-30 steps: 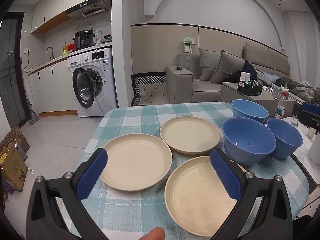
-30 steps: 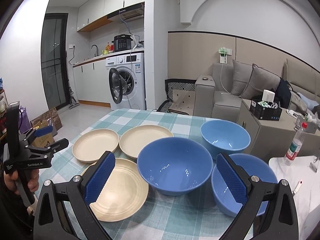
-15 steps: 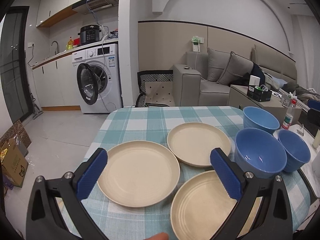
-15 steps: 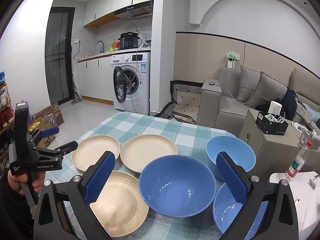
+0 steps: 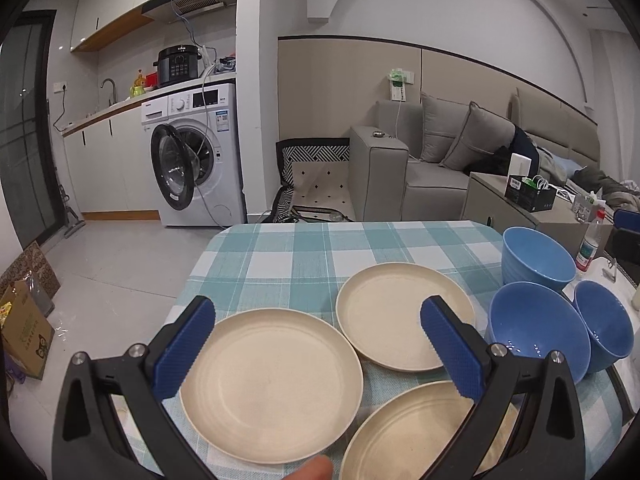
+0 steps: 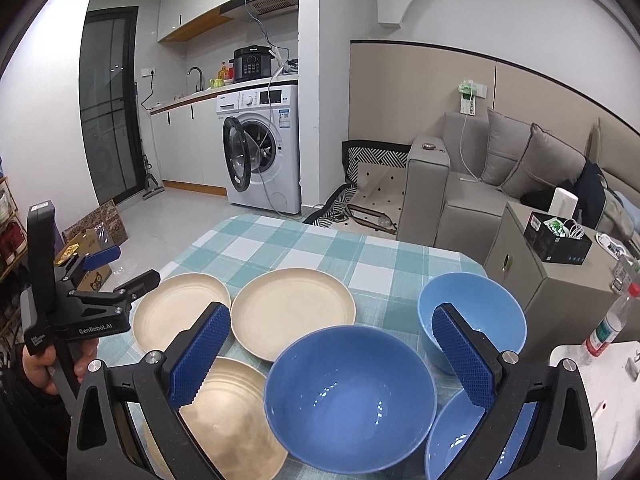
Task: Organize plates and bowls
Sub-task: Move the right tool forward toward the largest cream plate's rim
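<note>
Three cream plates lie on the checked tablecloth: a left plate (image 5: 272, 384), a far plate (image 5: 400, 316) and a near plate (image 5: 412, 436). To their right stand three blue bowls: the far one (image 5: 536, 256), the middle one (image 5: 536, 332) and the right one (image 5: 608, 324). My left gripper (image 5: 316, 312) hovers open above the left and far plates, holding nothing. My right gripper (image 6: 331, 314) is open over the large middle bowl (image 6: 348, 404), between the far bowl (image 6: 476, 308) and the plates (image 6: 292, 312). In the right wrist view the left gripper (image 6: 124, 268) shows at the table's left edge, held by a hand.
The far half of the checked table (image 5: 320, 252) is bare cloth. A water bottle (image 6: 608, 324) stands on a white surface to the right of the bowls. Beyond the table are a washing machine (image 5: 196, 160) with its door open, a grey sofa (image 5: 440, 168) and a cardboard box (image 5: 24, 328) on the floor.
Plates and bowls sit lower in both views, so both grippers have drawn back or tilted up a little. Both stay open. No dish has moved.
</note>
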Tool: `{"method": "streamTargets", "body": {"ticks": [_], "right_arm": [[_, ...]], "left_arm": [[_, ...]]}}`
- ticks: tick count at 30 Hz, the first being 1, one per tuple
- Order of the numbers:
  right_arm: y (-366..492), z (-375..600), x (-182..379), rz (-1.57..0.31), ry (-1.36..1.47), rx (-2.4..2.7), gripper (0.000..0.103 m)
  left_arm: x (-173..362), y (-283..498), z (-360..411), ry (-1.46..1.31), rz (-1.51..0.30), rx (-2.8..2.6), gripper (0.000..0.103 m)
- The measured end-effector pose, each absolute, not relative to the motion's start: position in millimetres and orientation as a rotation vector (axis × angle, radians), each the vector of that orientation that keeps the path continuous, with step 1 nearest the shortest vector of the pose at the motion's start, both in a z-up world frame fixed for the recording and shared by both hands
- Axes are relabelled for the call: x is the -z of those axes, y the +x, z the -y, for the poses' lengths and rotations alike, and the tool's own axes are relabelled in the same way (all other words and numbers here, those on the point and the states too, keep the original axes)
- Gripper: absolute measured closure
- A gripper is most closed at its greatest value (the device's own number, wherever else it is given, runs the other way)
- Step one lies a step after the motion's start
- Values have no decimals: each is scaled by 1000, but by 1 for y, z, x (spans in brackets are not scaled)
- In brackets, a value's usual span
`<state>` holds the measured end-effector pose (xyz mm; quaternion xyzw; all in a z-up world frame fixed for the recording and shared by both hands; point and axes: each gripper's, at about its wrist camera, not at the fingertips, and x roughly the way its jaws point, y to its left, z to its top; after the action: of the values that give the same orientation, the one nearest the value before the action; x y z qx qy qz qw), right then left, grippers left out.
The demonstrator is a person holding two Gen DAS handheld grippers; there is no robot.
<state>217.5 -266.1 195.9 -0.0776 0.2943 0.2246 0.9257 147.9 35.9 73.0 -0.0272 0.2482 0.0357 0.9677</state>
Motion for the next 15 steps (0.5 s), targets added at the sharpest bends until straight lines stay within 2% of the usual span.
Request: {"method": "streamTargets", "body": {"ticks": [10, 15], "right_arm": [[263, 255, -188, -664, -165, -457, 0], [281, 253, -174, -701, -154, -435, 0]], "left_arm": [[-67, 178, -39, -31, -500, -102, 0], [-59, 199, -43, -65, -567, -67, 0]]}}
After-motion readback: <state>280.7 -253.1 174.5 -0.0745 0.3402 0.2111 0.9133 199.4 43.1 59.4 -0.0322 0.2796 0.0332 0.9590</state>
